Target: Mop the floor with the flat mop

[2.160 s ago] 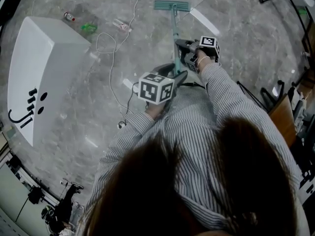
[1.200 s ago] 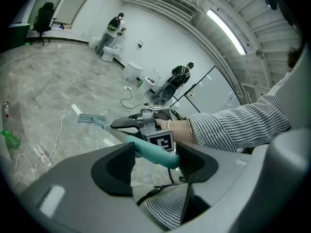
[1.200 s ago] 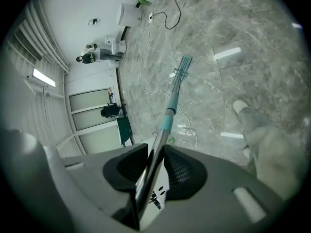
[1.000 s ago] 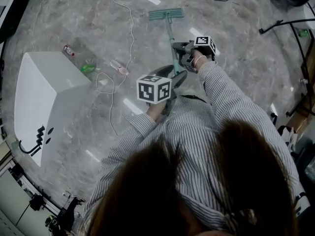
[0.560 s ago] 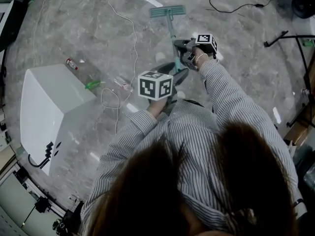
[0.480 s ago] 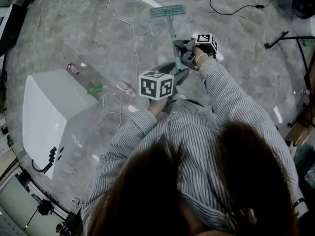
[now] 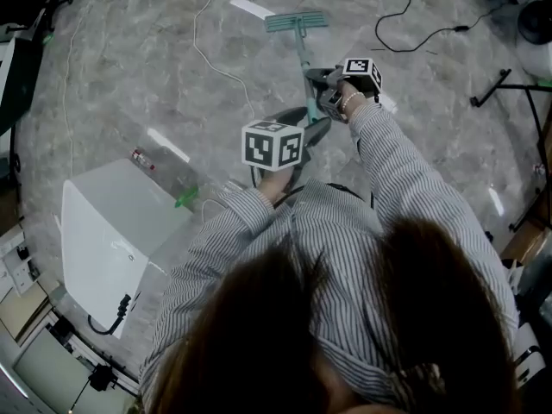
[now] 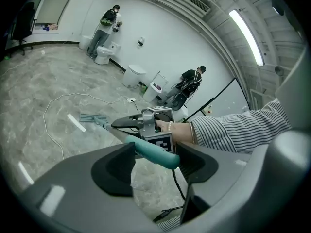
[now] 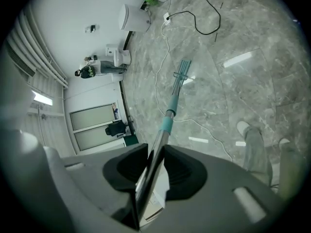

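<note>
Mop [image 7: 302, 54] stands slanted in front of the person, its flat head on the grey floor [image 7: 129, 59] well ahead and its pole rising to the two grippers; the right gripper [image 9: 153, 166] has its jaws pressed together on the metal part of the pole; the left gripper [image 8: 156, 158] has its jaws closed on the teal end of the handle, very near the tip.

I judge the main risk to be the white cable [image 7: 197, 37], which curves over the floor to the left of the head; a wide stroke to that side can catch it and drag it; the black cable [image 7: 431, 34] on the right lies farther off but gives the same danger. Because the left jaws hold almost the last part of the handle, a hard push may let it slip out. The white box [image 7: 112, 240] and the small green thing [image 7: 187, 198] beside it are near the person's left side; a careless step could strike them.

In the head view, hair and a striped shirt cover the lower part; the marker cube hides the left jaws there; whether the floor is wet I cannot tell.
</note>
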A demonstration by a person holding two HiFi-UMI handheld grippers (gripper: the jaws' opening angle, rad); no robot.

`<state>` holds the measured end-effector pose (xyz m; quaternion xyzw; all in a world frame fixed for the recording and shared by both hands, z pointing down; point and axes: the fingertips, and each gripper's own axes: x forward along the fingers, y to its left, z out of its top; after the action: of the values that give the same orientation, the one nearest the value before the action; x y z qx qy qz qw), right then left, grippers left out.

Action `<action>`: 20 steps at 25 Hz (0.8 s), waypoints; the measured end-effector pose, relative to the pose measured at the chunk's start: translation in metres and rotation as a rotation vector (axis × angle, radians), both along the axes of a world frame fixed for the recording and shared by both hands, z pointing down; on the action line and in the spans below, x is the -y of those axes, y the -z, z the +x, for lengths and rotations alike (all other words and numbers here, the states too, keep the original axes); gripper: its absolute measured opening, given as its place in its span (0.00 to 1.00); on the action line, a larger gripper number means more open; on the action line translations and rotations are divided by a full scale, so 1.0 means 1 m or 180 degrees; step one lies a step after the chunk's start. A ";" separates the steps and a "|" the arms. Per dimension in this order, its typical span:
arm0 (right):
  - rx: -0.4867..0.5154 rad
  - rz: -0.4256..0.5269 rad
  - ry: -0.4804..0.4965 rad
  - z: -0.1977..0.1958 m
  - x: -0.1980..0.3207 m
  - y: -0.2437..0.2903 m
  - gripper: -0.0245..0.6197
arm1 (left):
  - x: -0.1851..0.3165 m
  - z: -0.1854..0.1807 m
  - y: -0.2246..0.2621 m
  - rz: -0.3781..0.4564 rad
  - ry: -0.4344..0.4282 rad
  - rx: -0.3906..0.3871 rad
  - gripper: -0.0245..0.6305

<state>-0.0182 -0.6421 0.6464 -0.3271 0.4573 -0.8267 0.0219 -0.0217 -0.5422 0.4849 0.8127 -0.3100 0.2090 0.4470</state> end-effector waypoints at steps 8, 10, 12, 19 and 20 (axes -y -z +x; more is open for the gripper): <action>-0.0015 0.0016 -0.0187 -0.011 0.066 0.002 0.20 | 0.066 -0.012 0.001 0.0011 -0.0067 -0.0007 0.45; 0.0001 0.0024 -0.0232 -0.011 0.071 0.001 0.20 | 0.071 -0.013 0.001 0.0010 -0.0067 -0.0013 0.45; -0.0008 0.0033 -0.0246 -0.011 0.071 0.000 0.20 | 0.070 -0.013 0.000 0.0004 -0.0058 -0.0008 0.45; -0.0060 0.0047 -0.0260 -0.004 0.039 -0.004 0.20 | 0.036 -0.007 -0.006 0.0006 -0.0044 0.0016 0.44; -0.0076 0.0053 -0.0244 -0.002 0.031 -0.004 0.20 | 0.029 -0.005 -0.006 0.0006 -0.0046 0.0015 0.45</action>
<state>-0.0205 -0.6734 0.6506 -0.3540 0.4516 -0.8174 0.0507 -0.0264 -0.5708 0.4909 0.8148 -0.3054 0.2138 0.4440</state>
